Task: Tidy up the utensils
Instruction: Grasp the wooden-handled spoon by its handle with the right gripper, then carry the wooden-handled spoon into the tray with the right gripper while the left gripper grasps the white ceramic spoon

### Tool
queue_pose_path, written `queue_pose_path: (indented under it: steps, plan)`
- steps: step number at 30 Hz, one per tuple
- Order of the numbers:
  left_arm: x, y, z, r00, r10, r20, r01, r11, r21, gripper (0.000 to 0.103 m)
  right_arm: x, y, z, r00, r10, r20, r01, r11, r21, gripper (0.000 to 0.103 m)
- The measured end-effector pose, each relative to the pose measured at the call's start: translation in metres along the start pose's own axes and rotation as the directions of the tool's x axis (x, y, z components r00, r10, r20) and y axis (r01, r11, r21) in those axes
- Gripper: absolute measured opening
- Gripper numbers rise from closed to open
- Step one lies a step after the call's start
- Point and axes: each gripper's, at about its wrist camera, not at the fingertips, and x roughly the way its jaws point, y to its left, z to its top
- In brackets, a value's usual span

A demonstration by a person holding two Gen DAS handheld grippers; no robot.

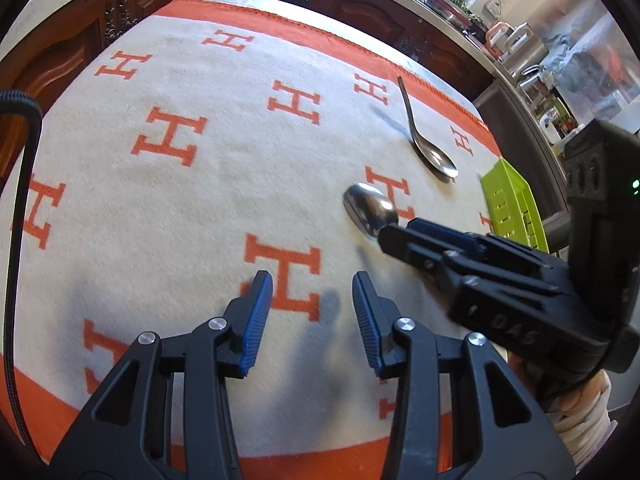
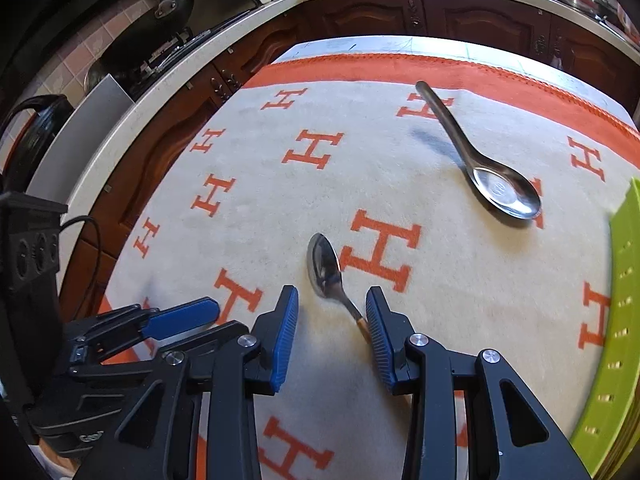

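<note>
A small steel spoon (image 2: pixel 323 264) with a copper-coloured handle lies on the cream and orange cloth (image 2: pixel 280 184). My right gripper (image 2: pixel 332 295) is open just over it. The spoon's neck runs between the fingers and its handle disappears under the right finger (image 2: pixel 380 332); the pads do not press on it. A large steel soup spoon (image 2: pixel 502 190) lies farther back to the right. My left gripper (image 1: pixel 312 280) is open over bare cloth with nothing between its pads. In the left wrist view the right gripper (image 1: pixel 400 236) reaches in from the right to the small spoon (image 1: pixel 370 210).
A lime-green perforated tray (image 2: pixel 616 320) sits at the cloth's right edge, also visible as the tray (image 1: pixel 512 204) past the right gripper. The soup spoon (image 1: pixel 432 152) lies near it. Dark wood cabinets (image 2: pixel 360 16) and a cluttered counter ring the table. A black cable (image 1: pixel 20 200) hangs at left.
</note>
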Motion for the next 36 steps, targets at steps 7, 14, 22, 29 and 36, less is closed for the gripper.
queue_pose_path:
  steps: [7,14,22,29,36]
  plan:
    - [0.002,0.005,0.006,1.0,-0.008,0.013,0.008,1.0,-0.009,0.038,0.012,0.008,0.001,1.0,-0.011,0.014,0.011,0.998,-0.061,0.02]
    - [0.003,0.005,0.007,1.0,-0.004,0.016,0.004,1.0,-0.011,0.038,0.007,0.013,-0.005,0.999,0.006,0.039,-0.003,0.996,-0.084,0.006]
    - [-0.002,-0.002,0.004,1.0,0.005,0.018,-0.005,1.0,0.006,0.038,-0.021,0.001,-0.014,0.994,0.017,0.107,-0.014,1.0,-0.026,0.002]
    - [-0.009,-0.027,-0.001,1.0,-0.003,0.012,0.002,0.997,0.077,0.038,-0.08,-0.025,-0.035,0.979,0.002,0.205,-0.014,0.998,0.055,0.002]
    - [-0.002,-0.068,-0.009,0.998,-0.041,-0.046,0.048,0.985,0.168,0.038,-0.147,-0.068,-0.063,0.949,-0.077,0.306,0.028,0.986,0.163,0.002]
